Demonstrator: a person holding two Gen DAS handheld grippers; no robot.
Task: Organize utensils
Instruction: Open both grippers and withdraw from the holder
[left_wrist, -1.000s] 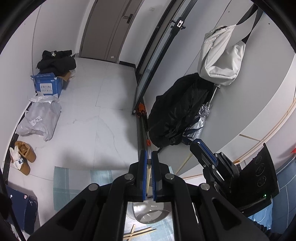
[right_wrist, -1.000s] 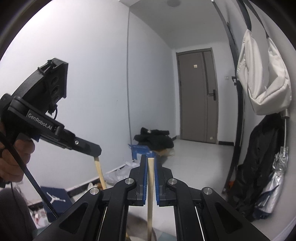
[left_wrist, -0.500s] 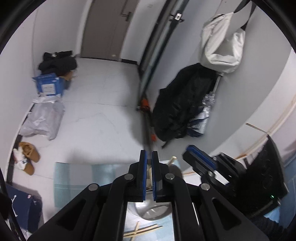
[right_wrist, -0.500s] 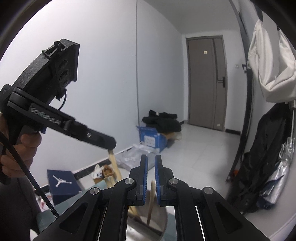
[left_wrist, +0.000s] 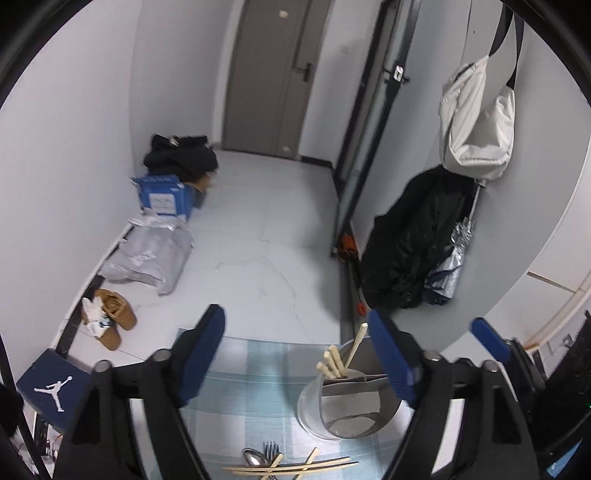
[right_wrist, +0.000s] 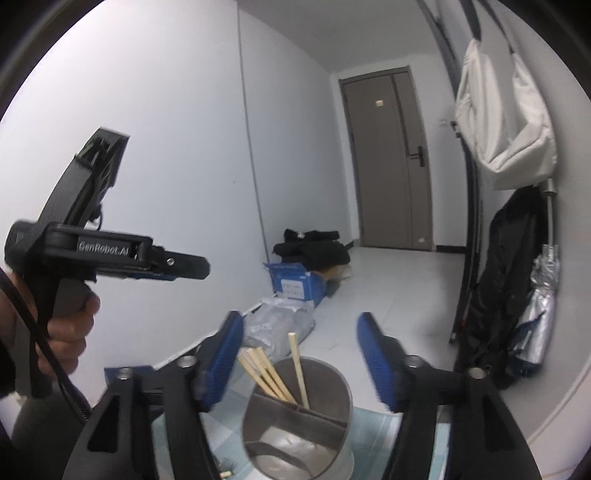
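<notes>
Both my hand-held grippers, left (left_wrist: 295, 354) and right (right_wrist: 299, 354), are opening with nothing between their jaws. The chopsticks (right_wrist: 273, 376) stand in the metal holder (right_wrist: 328, 443) on the counter (left_wrist: 251, 398); more utensils (left_wrist: 288, 466) lie at its near edge.

The black handheld left gripper (right_wrist: 192, 263), seen in the right wrist view, carries the raised lettering "GenRobot.AI" on the side of its body. The dark blue cardboard shoebox (left_wrist: 51, 387) at the lower left of the left wrist view bears a white jumping-figure logo on its lid, with no lettering legible beside it. The blue cardboard carton (left_wrist: 164, 197) by the wall has a white label panel with print on its face, but that print is too blurred to read in either view.
</notes>
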